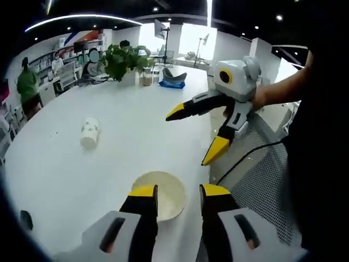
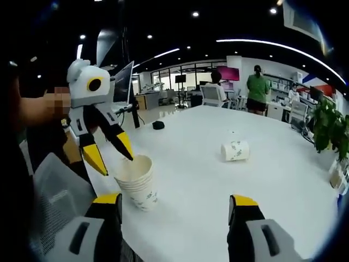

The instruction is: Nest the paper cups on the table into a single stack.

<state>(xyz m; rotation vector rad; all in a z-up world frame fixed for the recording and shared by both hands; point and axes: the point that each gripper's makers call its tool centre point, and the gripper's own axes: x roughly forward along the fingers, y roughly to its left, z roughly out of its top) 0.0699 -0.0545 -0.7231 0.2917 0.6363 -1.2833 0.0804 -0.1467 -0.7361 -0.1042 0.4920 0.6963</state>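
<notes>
A broad, smooth white table [image 2: 283, 180] is seen. On it a stack of cups [image 2: 136, 183] stands upright near its edge, and a single printed paper cup [image 2: 235, 150] lies tipped farther off. The left gripper [image 2: 107, 149] is held apart over the stack's rim; the right gripper [image 1: 193, 137] is spread wide beside it.

Left gripper [image 2: 112, 157] over cup stack [image 2: 136, 183]

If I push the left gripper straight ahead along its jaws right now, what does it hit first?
Most likely the stack of paper cups: its open rim sits right between and just beyond the left gripper tips. The lying cup is off to the side, outside that line. Depth is hard to judge.
</notes>
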